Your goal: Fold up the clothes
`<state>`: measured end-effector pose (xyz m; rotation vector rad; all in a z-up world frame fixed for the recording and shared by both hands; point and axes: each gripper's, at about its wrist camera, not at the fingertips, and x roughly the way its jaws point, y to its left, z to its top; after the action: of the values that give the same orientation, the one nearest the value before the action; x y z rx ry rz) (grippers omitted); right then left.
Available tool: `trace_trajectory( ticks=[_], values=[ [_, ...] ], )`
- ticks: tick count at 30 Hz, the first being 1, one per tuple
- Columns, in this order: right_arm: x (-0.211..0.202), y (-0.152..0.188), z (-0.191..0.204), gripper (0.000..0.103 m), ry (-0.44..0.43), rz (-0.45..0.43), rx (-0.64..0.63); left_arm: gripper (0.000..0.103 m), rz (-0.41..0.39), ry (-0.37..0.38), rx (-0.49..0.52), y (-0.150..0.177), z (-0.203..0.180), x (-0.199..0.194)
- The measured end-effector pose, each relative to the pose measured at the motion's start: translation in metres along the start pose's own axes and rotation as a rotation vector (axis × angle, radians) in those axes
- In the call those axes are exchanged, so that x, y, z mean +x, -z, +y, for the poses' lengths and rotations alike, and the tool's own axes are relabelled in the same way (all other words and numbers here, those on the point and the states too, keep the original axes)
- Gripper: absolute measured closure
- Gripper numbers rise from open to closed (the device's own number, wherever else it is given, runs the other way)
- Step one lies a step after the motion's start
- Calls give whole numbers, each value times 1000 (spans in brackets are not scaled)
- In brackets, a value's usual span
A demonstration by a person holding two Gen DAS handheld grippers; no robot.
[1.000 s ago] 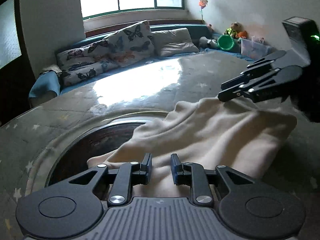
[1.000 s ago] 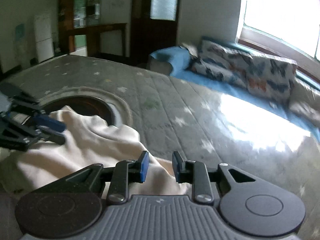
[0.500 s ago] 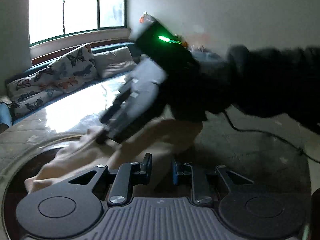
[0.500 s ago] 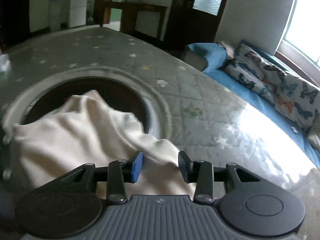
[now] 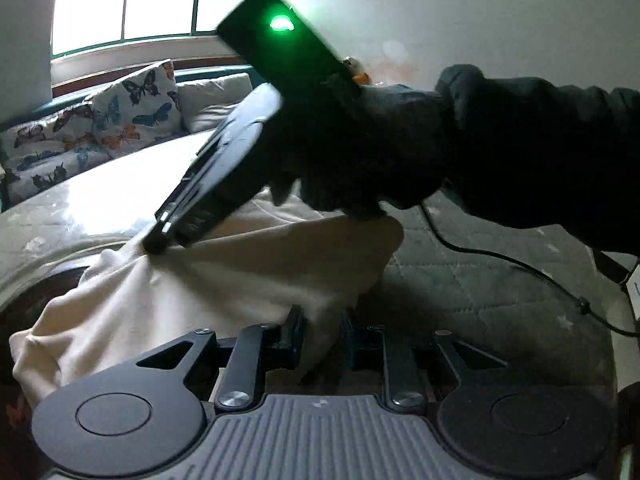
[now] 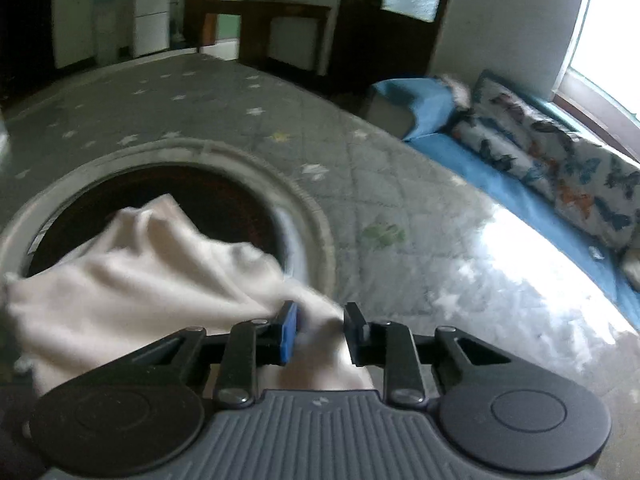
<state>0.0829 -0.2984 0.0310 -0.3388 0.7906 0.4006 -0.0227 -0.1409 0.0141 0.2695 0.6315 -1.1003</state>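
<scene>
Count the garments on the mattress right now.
1: a cream garment lying across the round opening, pinched by the right hand-held gripper and the left hand-held gripper. Others may be hidden.

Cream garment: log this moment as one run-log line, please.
stage: fold underway | cream garment: lifted, bunched over round opening | left gripper: shut on garment | right gripper: shut on garment | surface: grey quilted cover
</scene>
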Motion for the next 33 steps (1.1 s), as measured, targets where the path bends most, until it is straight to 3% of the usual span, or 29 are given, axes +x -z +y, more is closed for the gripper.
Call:
trace_trajectory(
  ticks=[8,14,17,23,26,33],
  values=[
    [-34,5,2,78,-8,-54,22,78,-47,1,-23,-4,8,-25],
    [-61,27,7,78,-38,-58,42,78,-90,-128,-130,-9,55,-46],
    [-59,38,4,78,-37,-46,65,78,-77,-183,-230,-10,86,-39],
    [-51,52,-12,78,-12,-43,143,81,-19,-309,-328,-9,129,-19],
    [-55,60,-21,79,2,-48,177,85,-36,-320,-411,-4,146,-25],
    [-69,57,-25,79,38,-107,215,85,-55,-328,-370,-9,130,-37]
  ],
)
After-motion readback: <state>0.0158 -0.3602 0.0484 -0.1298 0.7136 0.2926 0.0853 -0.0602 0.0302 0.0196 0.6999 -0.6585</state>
